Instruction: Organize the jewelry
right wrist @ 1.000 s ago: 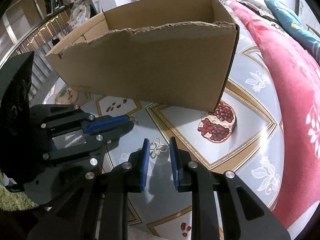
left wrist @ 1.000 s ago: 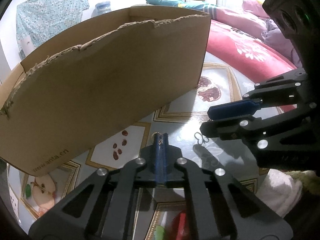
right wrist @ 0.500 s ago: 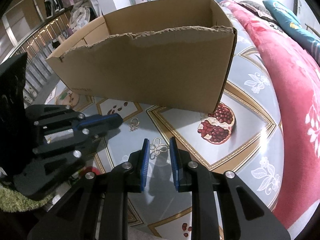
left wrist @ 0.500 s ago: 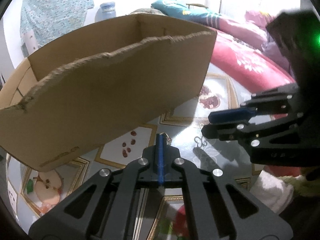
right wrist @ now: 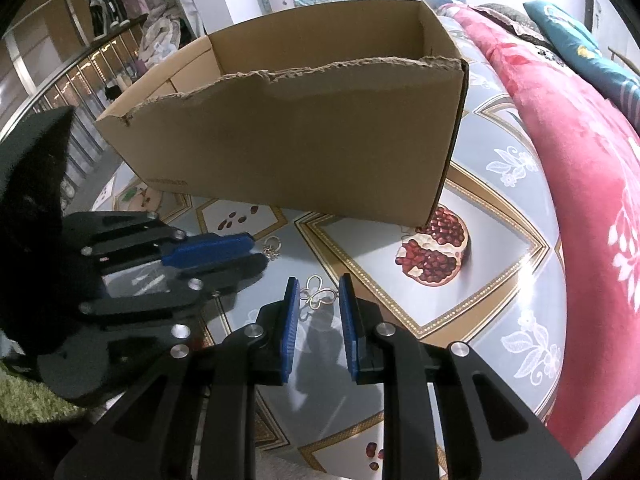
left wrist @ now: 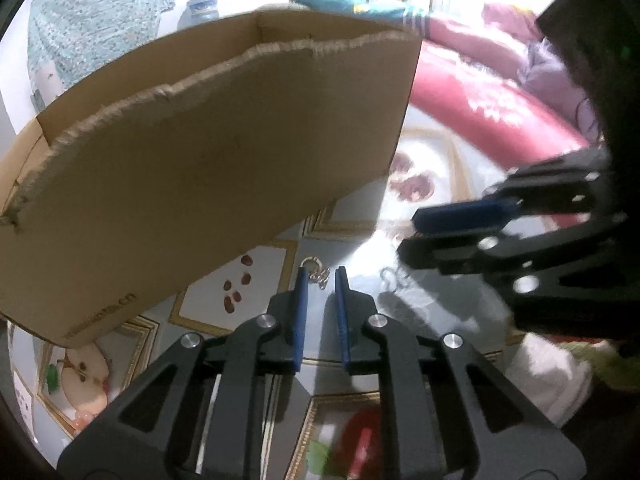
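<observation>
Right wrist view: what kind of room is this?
Likely a bedroom at home: a red quilt beside the fruit-print table, a teal pillow, and clothes hanging behind.

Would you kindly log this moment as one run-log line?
left gripper: open, at ring earring | right gripper: open, around butterfly earring | cardboard box: behind, on table

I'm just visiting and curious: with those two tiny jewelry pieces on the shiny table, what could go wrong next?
The butterfly-shaped piece lies flat on the glossy table, so the right gripper might slide it away. The small ring piece is tiny for the left gripper. The two open grippers sit close and could collide.
</observation>
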Motion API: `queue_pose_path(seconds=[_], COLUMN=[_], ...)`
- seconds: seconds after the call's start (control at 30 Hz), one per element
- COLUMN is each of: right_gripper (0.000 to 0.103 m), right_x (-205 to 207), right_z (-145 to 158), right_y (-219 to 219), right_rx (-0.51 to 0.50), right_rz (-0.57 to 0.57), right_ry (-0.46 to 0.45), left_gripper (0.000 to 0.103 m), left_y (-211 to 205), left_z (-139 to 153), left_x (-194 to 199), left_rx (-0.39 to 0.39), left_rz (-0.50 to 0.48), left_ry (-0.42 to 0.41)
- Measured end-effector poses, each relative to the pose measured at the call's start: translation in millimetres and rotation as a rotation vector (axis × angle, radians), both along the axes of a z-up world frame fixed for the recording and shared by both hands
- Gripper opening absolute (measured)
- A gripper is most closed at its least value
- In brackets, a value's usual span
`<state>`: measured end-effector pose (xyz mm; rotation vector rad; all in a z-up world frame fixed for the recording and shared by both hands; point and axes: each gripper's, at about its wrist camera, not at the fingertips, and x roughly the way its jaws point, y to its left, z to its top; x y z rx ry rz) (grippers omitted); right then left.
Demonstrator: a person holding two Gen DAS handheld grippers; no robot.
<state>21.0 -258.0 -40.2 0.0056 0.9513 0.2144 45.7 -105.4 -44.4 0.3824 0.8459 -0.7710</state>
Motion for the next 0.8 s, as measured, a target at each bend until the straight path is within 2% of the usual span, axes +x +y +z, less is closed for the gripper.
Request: queue_pose_path(seconds=[0.17, 0.27, 0.43, 0.8], right_gripper=[0.020, 0.020, 0.020, 0.020], right_x=[0.5, 1.0, 0.1, -3.1], right_z=[-1.2, -1.7, -2.4, -1.2], right_y=[-1.8, -2.5, -2.4, -1.2], right_rx=[0.004, 0.005, 0.008, 0.012], right_rz=[-0.003, -0.004, -0.008, -0.011], right_ry=[0.004, 0.006, 0.004, -0.007], left_gripper=[0.012, 0.002, 0.001, 0.001], left_y=[-3.7, -6.6, -3.1, 27.9], left_z=[-1.8, -2.2, -1.8, 19.4], left_x=[-0.3, -0.8, 1.1, 11.0], left_rx=[0.012, 0.024, 0.028, -0.081], left_rz=[0.009, 0.011, 0.020, 0.077], left_ry=[-0.023, -0.036, -0.041, 0.008])
